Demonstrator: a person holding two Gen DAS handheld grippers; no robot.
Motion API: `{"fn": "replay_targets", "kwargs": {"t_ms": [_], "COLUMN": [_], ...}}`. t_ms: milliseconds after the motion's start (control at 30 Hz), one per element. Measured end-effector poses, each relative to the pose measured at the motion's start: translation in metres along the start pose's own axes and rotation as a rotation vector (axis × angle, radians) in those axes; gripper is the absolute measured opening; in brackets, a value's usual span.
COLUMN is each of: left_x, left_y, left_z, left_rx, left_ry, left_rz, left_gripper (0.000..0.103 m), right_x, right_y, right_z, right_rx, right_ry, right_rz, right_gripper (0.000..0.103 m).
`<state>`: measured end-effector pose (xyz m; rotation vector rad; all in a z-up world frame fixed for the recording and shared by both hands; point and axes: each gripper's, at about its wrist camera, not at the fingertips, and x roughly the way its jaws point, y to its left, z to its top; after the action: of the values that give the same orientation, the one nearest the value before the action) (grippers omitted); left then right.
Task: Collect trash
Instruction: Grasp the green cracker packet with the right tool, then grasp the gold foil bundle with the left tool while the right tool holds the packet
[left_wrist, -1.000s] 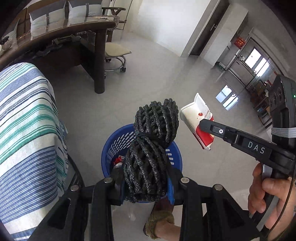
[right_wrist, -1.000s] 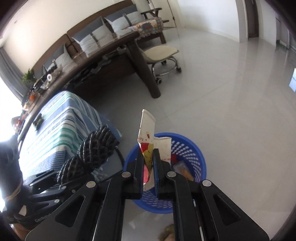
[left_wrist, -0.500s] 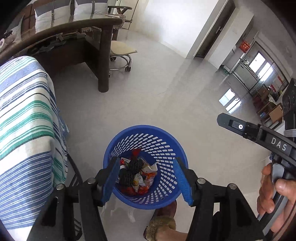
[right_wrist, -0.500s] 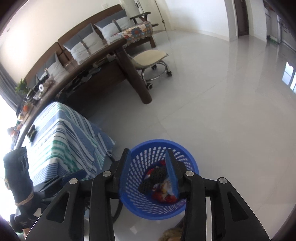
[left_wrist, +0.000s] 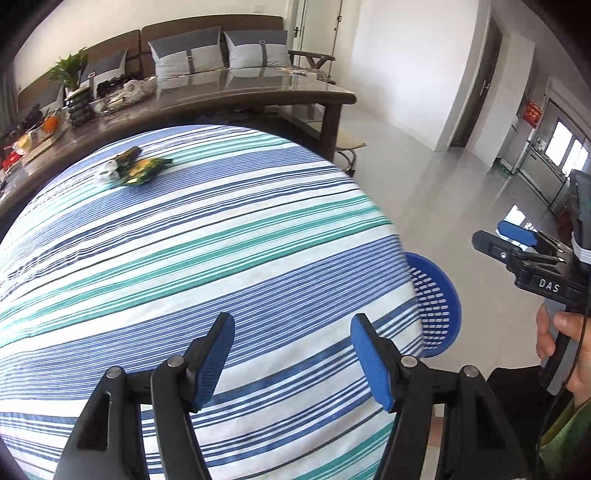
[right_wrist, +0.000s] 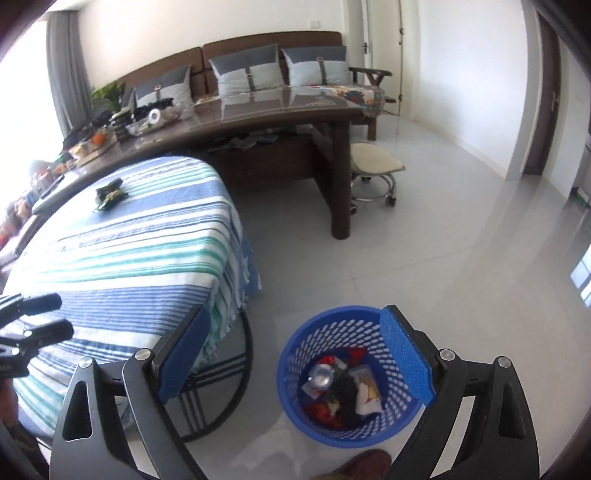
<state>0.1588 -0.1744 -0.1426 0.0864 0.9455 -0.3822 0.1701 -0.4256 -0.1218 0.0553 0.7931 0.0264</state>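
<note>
Left gripper (left_wrist: 291, 363) and right gripper (right_wrist: 295, 363): jaws apart, just opened, nothing between them. Blue basket (right_wrist: 317, 421) on the floor beside the striped tablecloth (left_wrist: 184, 258), partly behind a right finger, contents jumbled and indistinct. Far on the cloth, green-yellow wrappers (left_wrist: 138, 168), too small to identify.

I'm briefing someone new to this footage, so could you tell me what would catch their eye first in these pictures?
Probably the blue-and-teal striped tablecloth filling the left wrist view, bare except for a small clump of green wrappers near its far edge. Next, the blue basket on the pale floor beside that table, already holding crumpled trash, with both tools empty.
</note>
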Motion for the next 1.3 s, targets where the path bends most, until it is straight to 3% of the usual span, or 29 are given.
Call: {"fn": "replay_targets", "kwargs": {"t_ms": [133, 233, 400, 600, 767, 933, 967, 1000, 1100, 1200, 1300], "left_x": [-0.009, -0.008, -0.003, -0.006, -0.003, 0.001, 0.002, 0.003, 0.004, 0.004, 0.006], "left_y": [0.078, 0.124, 0.184, 0.221, 0.218, 0.217, 0.219, 0.219, 0.218, 0.216, 0.216], "left_z": [-0.006, -0.002, -0.002, -0.009, -0.007, -0.004, -0.003, -0.002, -0.002, 0.006, 0.038], "left_rx": [-0.103, -0.122, -0.129, -0.265, -0.262, -0.258, -0.259, -0.259, -0.250, -0.231, -0.207], "left_ry": [-0.007, -0.011, -0.029, -0.025, -0.027, -0.036, -0.037, -0.036, -0.030, -0.009, -0.031], "left_rz": [0.088, 0.158, 0.293, 0.250, 0.241, 0.263, 0.262, 0.263, 0.263, 0.205, 0.151], "left_gripper": [0.067, 0.067, 0.067, 0.067, 0.067, 0.067, 0.067, 0.067, 0.067, 0.067, 0.067], "right_x": [0.007, 0.015, 0.056, 0.134, 0.201, 0.232, 0.231, 0.228, 0.213, 0.186, 0.148], "right_y": [0.067, 0.112, 0.177, 0.246, 0.296, 0.316, 0.316, 0.314, 0.296, 0.269, 0.247], "right_z": [-0.003, 0.001, 0.029, 0.097, 0.138, 0.145, 0.144, 0.143, 0.133, 0.108, 0.072], "right_rx": [-0.124, -0.171, -0.166, -0.066, 0.004, -0.018, -0.038, -0.058, -0.073, -0.128, -0.197], "right_ry": [-0.020, -0.019, 0.073, 0.180, 0.232, 0.217, 0.204, 0.184, 0.169, 0.155, 0.127], "right_rz": [0.056, 0.108, 0.165, 0.206, 0.162, 0.024, 0.001, -0.008, 0.017, 0.054, 0.082], "right_gripper": [0.094, 0.094, 0.093, 0.085, 0.084, 0.080, 0.070, 0.046, 0.045, 0.045, 0.046]}}
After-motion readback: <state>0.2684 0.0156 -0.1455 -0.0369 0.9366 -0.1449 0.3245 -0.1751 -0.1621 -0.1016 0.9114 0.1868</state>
